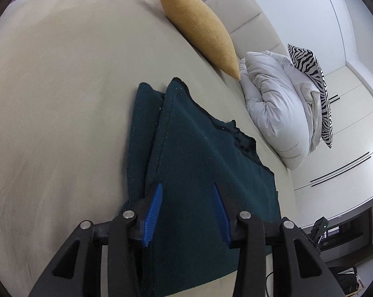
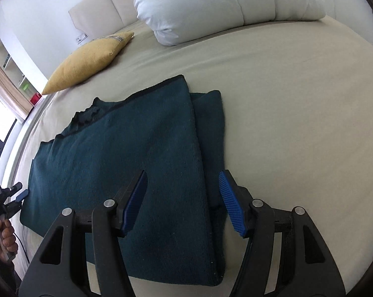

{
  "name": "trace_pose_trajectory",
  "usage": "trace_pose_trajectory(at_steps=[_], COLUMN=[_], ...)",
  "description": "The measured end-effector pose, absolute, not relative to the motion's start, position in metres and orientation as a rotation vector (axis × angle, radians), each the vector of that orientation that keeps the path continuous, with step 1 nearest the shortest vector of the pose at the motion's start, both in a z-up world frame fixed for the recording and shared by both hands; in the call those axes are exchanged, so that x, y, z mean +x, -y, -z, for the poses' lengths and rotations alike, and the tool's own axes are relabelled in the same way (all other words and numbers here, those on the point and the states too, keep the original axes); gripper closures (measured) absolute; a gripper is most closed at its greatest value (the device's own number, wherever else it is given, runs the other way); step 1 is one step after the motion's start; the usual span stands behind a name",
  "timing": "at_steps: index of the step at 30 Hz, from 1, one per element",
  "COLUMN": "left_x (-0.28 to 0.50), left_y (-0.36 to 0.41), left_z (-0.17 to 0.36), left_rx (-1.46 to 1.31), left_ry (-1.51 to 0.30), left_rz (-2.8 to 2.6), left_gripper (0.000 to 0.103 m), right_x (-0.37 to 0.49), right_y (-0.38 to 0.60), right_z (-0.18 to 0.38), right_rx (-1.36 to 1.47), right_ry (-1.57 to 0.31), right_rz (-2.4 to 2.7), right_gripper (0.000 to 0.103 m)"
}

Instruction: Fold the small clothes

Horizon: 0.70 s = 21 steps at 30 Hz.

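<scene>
Left wrist view: the left claw (image 1: 187,188) and right claw (image 2: 182,175) gape wide over the dark green knitted sweater (image 1: 198,153) on the beige bed (image 1: 62,99).

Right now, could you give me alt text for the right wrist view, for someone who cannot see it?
A dark green garment, partly folded, lies flat on a beige bed, with the right gripper above its near edge, jaws open and empty. A mustard cushion and white duvet sit behind; the left gripper shows at far left.
</scene>
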<state>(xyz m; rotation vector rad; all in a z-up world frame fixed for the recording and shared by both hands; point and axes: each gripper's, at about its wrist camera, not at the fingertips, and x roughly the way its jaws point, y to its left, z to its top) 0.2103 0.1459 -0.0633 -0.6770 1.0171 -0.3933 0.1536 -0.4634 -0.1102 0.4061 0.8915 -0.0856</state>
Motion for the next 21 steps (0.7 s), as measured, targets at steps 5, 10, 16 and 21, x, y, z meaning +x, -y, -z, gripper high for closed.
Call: trace_pose_trajectory(at_steps=[5, 10, 16, 21], left_x=[0.202, 0.194, 0.184, 0.177], left_y=[-0.135, -0.129, -0.128, -0.123], left_z=[0.060, 0.066, 0.061, 0.057], left_rx=[-0.585, -0.530, -0.507, -0.499], left_ry=[-1.032, -1.042, -1.040, -1.020], left_rz=[0.392, 0.369, 0.377, 0.377], left_gripper=[0.086, 0.099, 0.100, 0.100], right_x=[0.147, 0.143, 0.137, 0.134], right_y=[0.463, 0.464, 0.474, 0.475], right_z=[0.113, 0.110, 0.110, 0.113], right_rx=[0.389, 0.374, 0.398, 0.391], right_ry=[-0.901, -0.899, -0.899, -0.913], right_rz=[0.093, 0.100, 0.112, 0.112], right_gripper=[0.045, 0.055, 0.065, 0.064])
